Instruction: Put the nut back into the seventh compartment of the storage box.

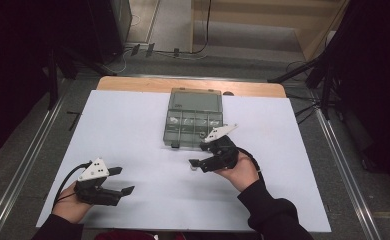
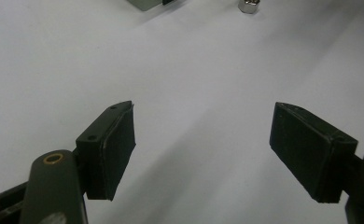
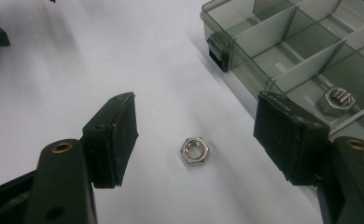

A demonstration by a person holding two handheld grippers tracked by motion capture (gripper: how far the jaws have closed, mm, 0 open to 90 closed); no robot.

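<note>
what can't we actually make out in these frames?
- High view: contents of the box compartments too small and dim; the right gripper covers its near right corner.
- Right gripper view: box cut off by top and right edges; the right pad hides part of one compartment beside the nut inside.
- Left gripper view: the loose nut cut off by the top edge.

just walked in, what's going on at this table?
A person works with a gripper in each hand. The right gripper hangs open over a loose hex nut lying on the white table, just in front of an open compartment box; its pads don't touch the nut yet. Another nut already sits in one compartment. The left gripper is open, holding nothing, off to the near left.
</note>
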